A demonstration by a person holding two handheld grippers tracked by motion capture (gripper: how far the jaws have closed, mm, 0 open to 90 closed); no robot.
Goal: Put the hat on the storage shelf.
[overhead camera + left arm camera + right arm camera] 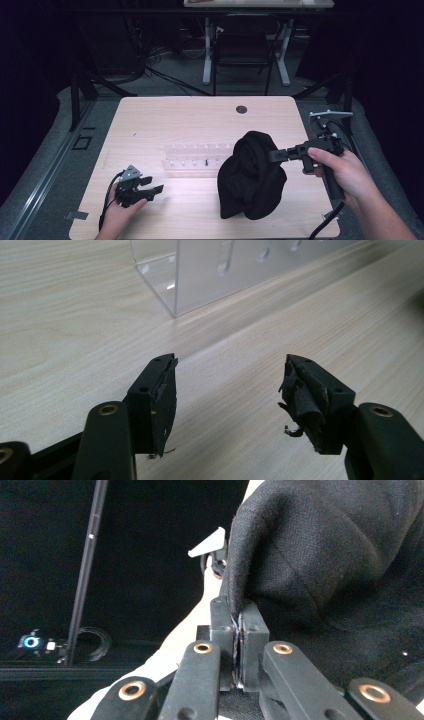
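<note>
A black cloth garment [252, 175] hangs bunched above the right half of the wooden table [150, 120], its lower folds near the tabletop. My right gripper [272, 155] is shut on an edge of the cloth [310, 545]; in the right gripper view the two jaws press together on the fabric. My left gripper [152, 185] rests low at the table's front left with its jaws open and nothing between them. In the left gripper view its worn pads [165, 400] stand wide apart over bare wood.
A clear acrylic rack [197, 159] with small pegs lies across the table's middle, just left of the cloth; its corner [200, 275] stands ahead of the left gripper. A round cable hole [241, 109] sits near the far edge. A chair [242, 47] stands beyond the table.
</note>
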